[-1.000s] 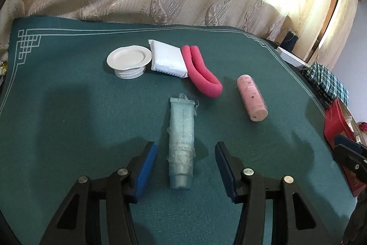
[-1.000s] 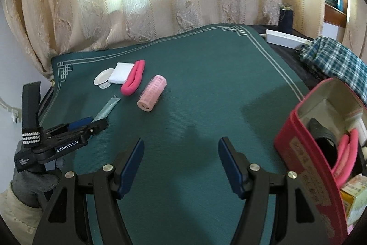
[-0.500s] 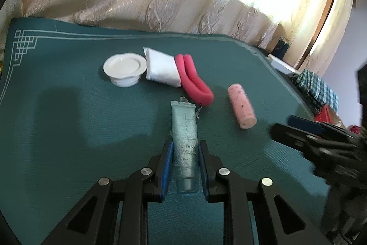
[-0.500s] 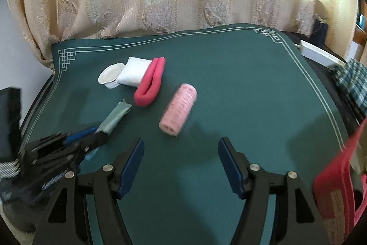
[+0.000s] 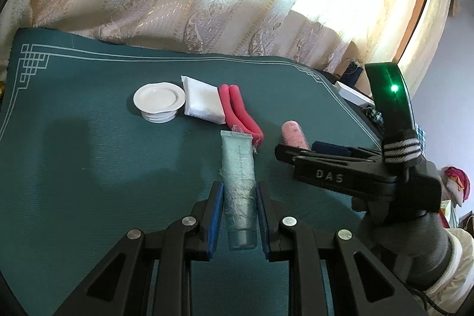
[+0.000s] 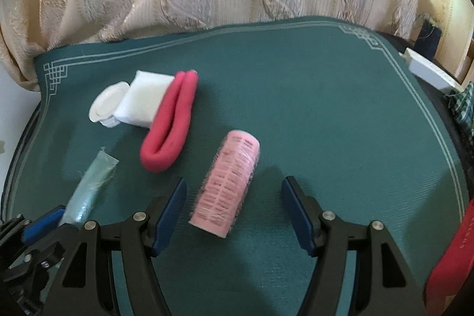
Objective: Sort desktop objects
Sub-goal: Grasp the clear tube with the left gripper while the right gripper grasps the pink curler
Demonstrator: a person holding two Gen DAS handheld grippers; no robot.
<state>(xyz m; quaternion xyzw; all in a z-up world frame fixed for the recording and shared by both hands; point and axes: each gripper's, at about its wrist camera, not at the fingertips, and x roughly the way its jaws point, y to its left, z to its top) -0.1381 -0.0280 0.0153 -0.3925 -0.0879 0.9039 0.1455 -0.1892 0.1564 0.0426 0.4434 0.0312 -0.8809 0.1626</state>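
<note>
Green mat (image 5: 89, 156) underlies everything. Pale blue tube (image 5: 238, 191) is clamped near its cap end by left gripper (image 5: 237, 215), lying flat. Pink roller (image 6: 226, 182) is seen between the closing jaws of right gripper (image 6: 234, 209), untouched. Red foam curler (image 6: 170, 132) at 11 o'clock of roller, white packet (image 6: 142, 99) and white lid (image 6: 105, 105) beyond

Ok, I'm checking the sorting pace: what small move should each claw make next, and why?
Probably lift the left claw: it is already shut on the pale green tube. The right claw is closing around the pink roller without touching it, so let it finish.
</note>
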